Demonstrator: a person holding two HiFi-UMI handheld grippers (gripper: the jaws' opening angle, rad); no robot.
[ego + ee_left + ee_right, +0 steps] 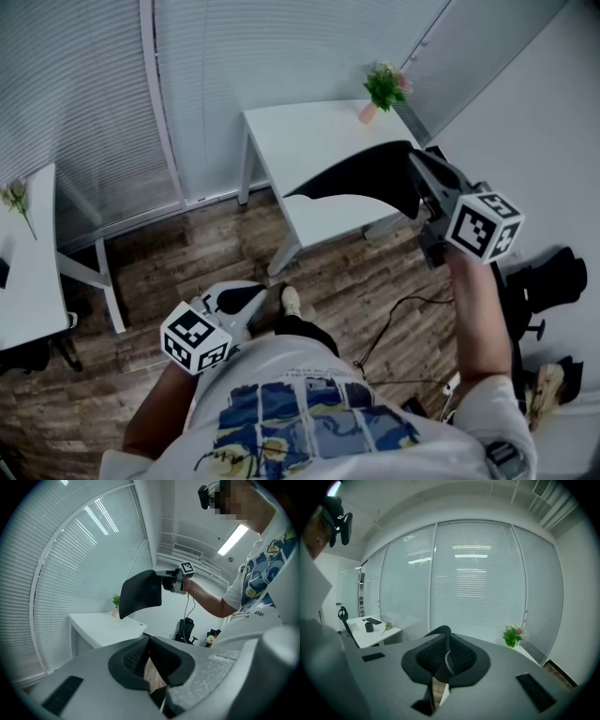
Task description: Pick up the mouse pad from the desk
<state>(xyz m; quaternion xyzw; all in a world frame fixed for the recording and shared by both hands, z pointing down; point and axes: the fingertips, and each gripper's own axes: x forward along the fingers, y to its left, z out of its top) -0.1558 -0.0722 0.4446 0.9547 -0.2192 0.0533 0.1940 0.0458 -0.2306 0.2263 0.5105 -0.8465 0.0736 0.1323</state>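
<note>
The black mouse pad (361, 178) hangs in the air above the white desk (300, 131), bent and clear of the top. My right gripper (417, 173) is shut on its right edge. In the right gripper view the pad shows edge-on as a thin strip (448, 660) pinched between the ribbed pads. From the left gripper view the mouse pad (140, 594) droops from the right gripper (171, 581) held out at arm's length. My left gripper (248, 298) stays low by my body over the floor, its pads (140, 656) meeting with nothing between them.
A small potted plant (384, 89) stands at the desk's far right corner. A second white desk (23, 253) is at the left. A black office chair (553, 281) sits at the right by the wall, with a cable (403, 309) on the wooden floor. Blinds line the far wall.
</note>
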